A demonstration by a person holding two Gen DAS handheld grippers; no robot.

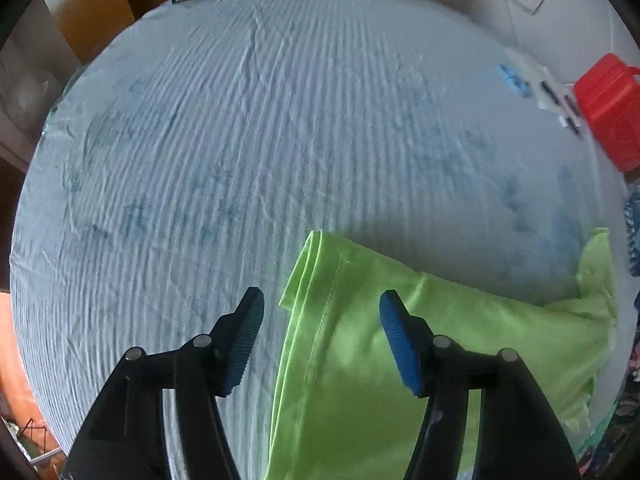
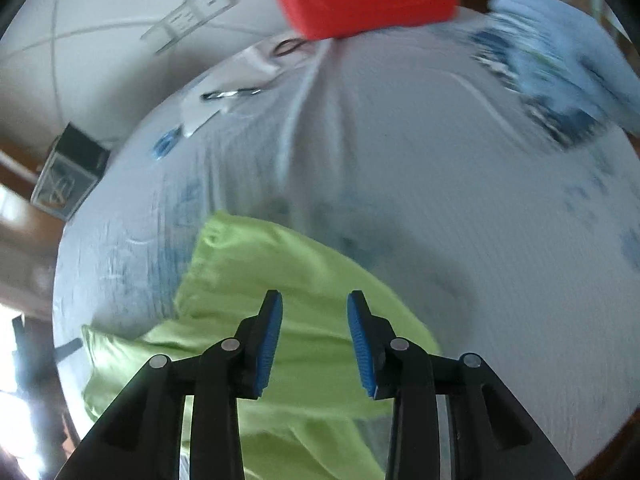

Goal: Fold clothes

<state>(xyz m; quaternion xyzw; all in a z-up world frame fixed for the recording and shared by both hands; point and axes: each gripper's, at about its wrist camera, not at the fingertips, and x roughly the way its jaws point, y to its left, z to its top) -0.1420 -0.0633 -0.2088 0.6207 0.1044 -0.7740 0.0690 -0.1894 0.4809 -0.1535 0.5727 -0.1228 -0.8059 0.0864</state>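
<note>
Lime-green T-shirt (image 1: 360, 360), lying on the pale blue ribbed bedsheet (image 1: 240, 140), partly folded, hemmed sleeve end (image 1: 316, 264) pointing away from the left gripper (image 1: 322, 344). Long axis running from that hem back under the jaws and off toward the right. Left gripper released, jaws apart, nothing pinched; hem edge just ahead, green cloth below and between the pads. Right gripper (image 2: 315, 344) likewise unclenched, empty, hanging over another part of the shirt, its far edge ahead and to the left. Probably between folds. Left looks nearer the sleeve hem. Red plastic container (image 1: 612, 112) at the bed's edge, well apart.
</note>
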